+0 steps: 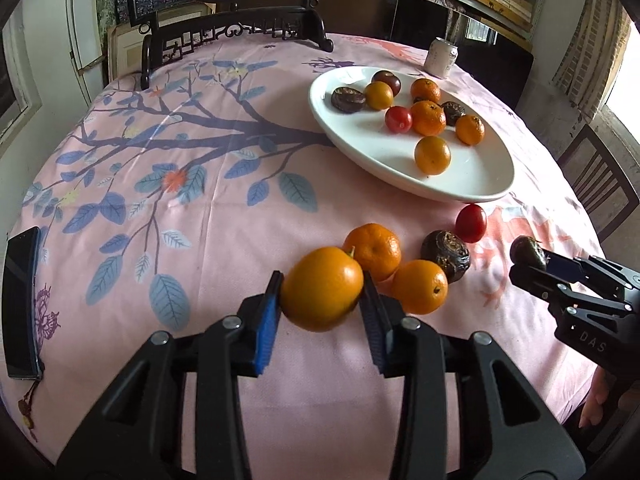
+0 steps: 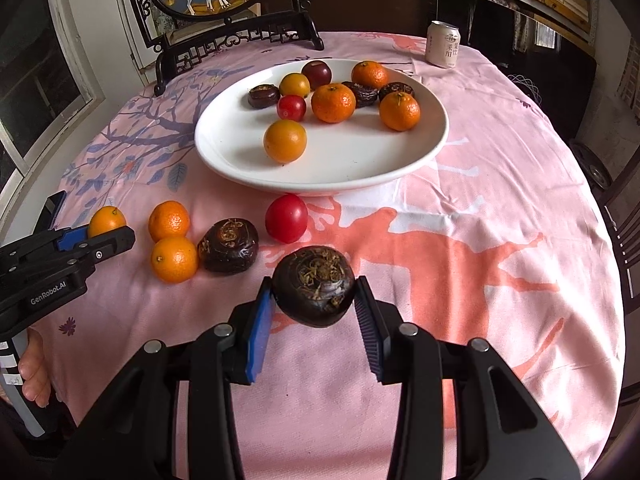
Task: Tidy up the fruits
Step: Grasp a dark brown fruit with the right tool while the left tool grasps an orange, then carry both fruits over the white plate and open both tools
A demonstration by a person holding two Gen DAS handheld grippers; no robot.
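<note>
Tabletop (image 2: 500, 184): round, draped in pink cloth printed with blue-leafed branches and coral shapes.
Screen stand (image 2: 236, 36): dark carved wood at the far edge, holding a round painted panel.
Plate (image 2: 360, 168): wide, white, glossy, shallow; loaded with small oranges, dark wrinkled water chestnuts, red and dark round fruits.
Left tongs (image 1: 322, 292): black arms, blue ribbed pads, closed onto a smooth orange kumquat (image 1: 322, 288), raised just off the cloth.
Right tongs (image 2: 314, 296): same build, clamped on a dark, rough-topped water chestnut (image 2: 314, 290), held above the cloth.
Phone (image 1: 22, 300): dark slab flat at the left edge.
Can (image 2: 443, 44): pale, upright, beyond the plate.
Loose fruit: two dimpled oranges (image 2: 170, 220) touching, another chestnut (image 2: 229, 245) just beside them, a shiny red tomato (image 2: 287, 218) against the plate's near rim.
</note>
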